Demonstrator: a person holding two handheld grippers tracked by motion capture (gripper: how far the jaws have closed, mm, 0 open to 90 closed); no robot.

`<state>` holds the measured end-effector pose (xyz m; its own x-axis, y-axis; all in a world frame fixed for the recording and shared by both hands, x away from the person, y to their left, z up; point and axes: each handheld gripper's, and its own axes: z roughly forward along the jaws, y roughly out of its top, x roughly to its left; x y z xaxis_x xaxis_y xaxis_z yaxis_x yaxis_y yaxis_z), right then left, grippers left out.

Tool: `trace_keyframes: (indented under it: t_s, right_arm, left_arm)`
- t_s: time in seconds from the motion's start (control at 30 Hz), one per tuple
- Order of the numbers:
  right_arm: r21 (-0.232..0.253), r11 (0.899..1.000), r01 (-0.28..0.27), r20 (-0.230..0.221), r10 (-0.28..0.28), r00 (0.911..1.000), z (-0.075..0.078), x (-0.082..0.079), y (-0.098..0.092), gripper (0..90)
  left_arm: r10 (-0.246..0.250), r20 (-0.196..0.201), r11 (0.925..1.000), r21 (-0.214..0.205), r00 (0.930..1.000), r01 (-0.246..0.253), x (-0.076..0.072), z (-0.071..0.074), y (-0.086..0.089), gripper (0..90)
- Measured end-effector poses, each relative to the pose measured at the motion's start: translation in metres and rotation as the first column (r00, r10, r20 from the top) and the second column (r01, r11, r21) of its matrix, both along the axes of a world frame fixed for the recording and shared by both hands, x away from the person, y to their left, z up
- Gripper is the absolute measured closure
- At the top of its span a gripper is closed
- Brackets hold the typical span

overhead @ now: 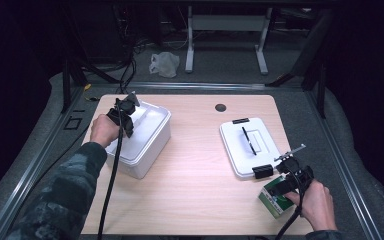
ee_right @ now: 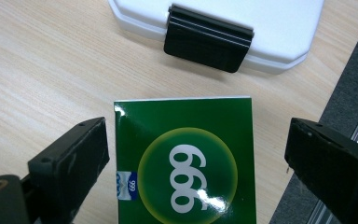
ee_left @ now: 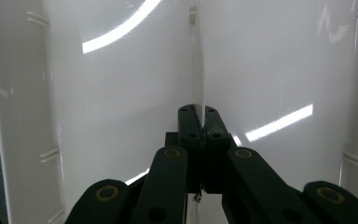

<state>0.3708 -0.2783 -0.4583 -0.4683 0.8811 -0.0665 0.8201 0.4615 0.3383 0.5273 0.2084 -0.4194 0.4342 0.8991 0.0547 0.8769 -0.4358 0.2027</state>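
A: The left gripper (overhead: 126, 111) is seen inside the white bin (overhead: 152, 145), its jaws pressed together on a thin clear divider (ee_left: 196, 60) that stands upright between the bin's walls. How is the right gripper (overhead: 286, 186) set?

B: Its jaws are held wide apart on either side of the green box (ee_right: 186, 163), and no pad is seen touching it. The box lies flat on the wooden table (overhead: 190, 185), near the front right corner.

A: And what is placed beside it?

B: The white lid (overhead: 247, 145) is laid just beyond the box, with a black latch (ee_right: 208, 38) on its near edge.
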Motion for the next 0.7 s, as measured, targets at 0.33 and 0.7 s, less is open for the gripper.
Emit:
trace_keyframes:
  t_s: [0.33,0.7]
  right_arm:
    - [0.002,1.0,0.003,-0.005,-0.003,1.0,0.0,0.0,-0.001,5.7]
    - [0.003,1.0,0.001,0.0,-0.001,1.0,0.0,0.0,0.0,5.6]
  left_arm:
    - [-0.169,0.012,0.9855,0.005,0.9855,0.169,-0.014,0.0,-0.007,89.4]
    - [-0.379,0.005,0.925,0.033,0.9254,0.379,-0.032,0.0,-0.029,89.3]
